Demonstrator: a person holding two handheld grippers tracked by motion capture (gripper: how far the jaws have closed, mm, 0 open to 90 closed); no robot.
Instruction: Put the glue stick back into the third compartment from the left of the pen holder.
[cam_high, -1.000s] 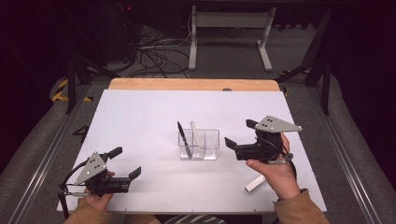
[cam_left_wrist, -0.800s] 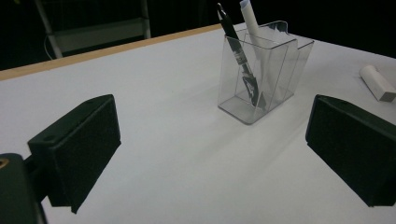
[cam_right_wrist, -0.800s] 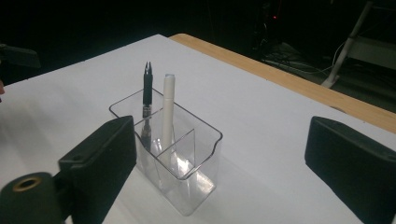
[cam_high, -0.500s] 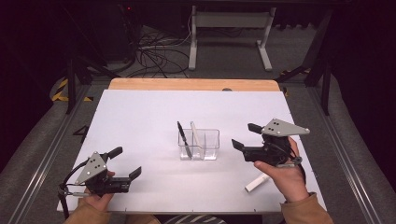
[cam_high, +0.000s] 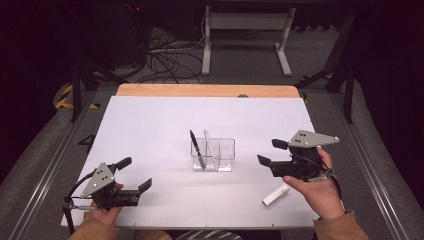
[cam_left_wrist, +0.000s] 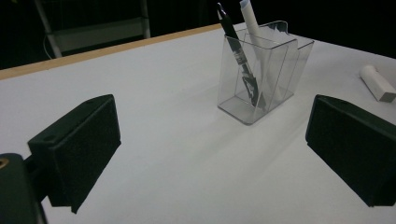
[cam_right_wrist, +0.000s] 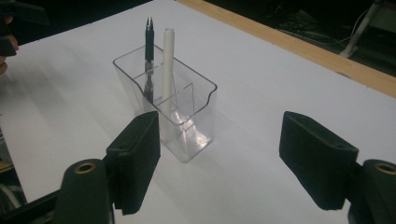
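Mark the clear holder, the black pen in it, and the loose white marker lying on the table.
clear holder (cam_high: 225, 162), high view, on its front wall to the right.
black pen (cam_left_wrist: 238, 51), left gripper view, on the barrel inside the holder.
white marker (cam_high: 276, 195), high view, on the middle of its body, near the right hand.

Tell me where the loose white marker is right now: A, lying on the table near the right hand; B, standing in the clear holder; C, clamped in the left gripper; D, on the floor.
A: the loose white marker lies flat on the white table just by the right hand, apart from the clear holder.
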